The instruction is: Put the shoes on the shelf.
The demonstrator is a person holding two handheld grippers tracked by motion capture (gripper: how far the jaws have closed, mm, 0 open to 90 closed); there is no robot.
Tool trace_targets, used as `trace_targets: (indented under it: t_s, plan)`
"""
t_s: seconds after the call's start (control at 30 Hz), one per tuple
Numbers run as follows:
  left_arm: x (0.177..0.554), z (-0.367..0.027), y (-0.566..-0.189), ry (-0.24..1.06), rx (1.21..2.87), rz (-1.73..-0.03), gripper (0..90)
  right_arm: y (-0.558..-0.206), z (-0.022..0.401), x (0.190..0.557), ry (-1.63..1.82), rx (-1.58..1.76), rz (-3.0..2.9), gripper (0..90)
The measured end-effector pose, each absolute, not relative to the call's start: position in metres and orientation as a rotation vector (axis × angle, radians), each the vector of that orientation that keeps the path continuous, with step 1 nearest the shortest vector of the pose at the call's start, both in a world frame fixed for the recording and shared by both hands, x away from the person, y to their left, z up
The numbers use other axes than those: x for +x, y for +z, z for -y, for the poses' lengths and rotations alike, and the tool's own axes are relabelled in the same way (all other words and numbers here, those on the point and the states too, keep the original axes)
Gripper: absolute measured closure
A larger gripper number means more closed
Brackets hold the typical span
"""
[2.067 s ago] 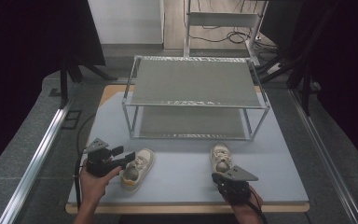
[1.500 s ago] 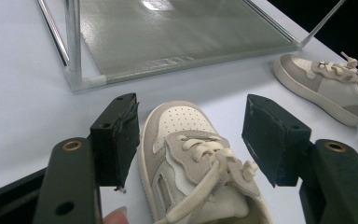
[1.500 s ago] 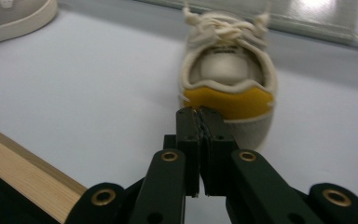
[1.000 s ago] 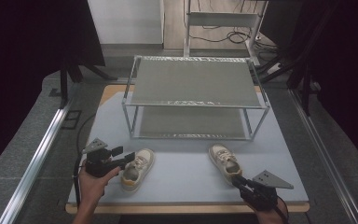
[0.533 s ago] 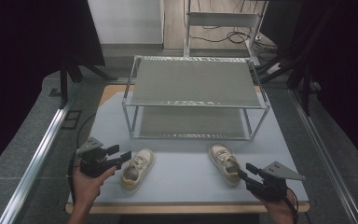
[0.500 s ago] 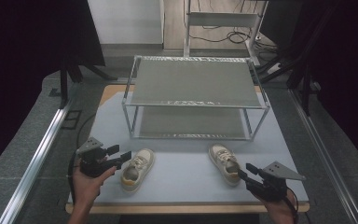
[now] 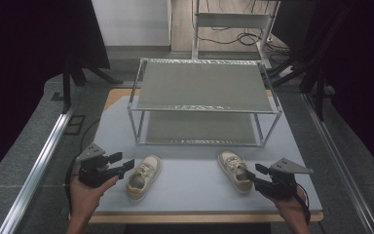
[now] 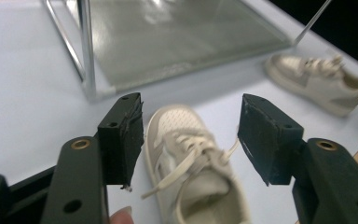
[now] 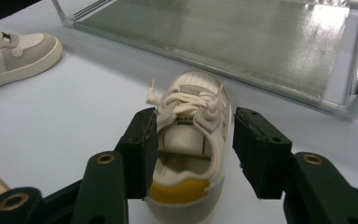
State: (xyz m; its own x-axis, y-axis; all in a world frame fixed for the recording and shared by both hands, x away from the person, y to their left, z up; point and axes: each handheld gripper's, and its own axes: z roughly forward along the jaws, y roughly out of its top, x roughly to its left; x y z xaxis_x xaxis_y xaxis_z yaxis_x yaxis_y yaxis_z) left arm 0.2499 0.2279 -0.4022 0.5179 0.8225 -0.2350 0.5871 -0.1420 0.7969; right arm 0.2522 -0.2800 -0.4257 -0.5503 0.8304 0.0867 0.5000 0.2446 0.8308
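Observation:
Two small beige sneakers lie on the pale table in front of a metal rack. My left gripper hovers at the left sneaker; in the left gripper view its jaws have just been closing a little, stand wide, and frame the sneaker without touching it. My right gripper sits at the heel of the right sneaker. Its jaws have just been opening and straddle the yellow-tabbed heel, the pads not pressing on it.
A two-level metal rack stands at the middle of the table, its lower shelf just beyond the sneakers. A rail runs along the left. The table's front edge is close under both hands.
The right gripper has let go of the right sneaker, drawn back to the right, and opened. The left gripper has lifted slightly beside the left sneaker.

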Motion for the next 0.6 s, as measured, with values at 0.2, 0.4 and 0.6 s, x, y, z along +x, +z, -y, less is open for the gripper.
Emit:
trace_targets:
  t_s: [0.2,0.4,0.6]
  plan:
    - [0.256,-0.220,-0.421,0.287,1.932,-1.197,43.2,-0.428,0.272,0.269,1.207,1.243,-2.166,50.0]
    - [0.255,-0.216,-0.436,0.270,1.986,-1.220,46.4,-0.436,0.271,0.276,1.176,1.270,-2.189,50.1]
    - [0.255,-0.212,-0.439,0.266,2.049,-1.235,50.2,-0.444,0.271,0.278,1.143,1.276,-2.231,51.0]
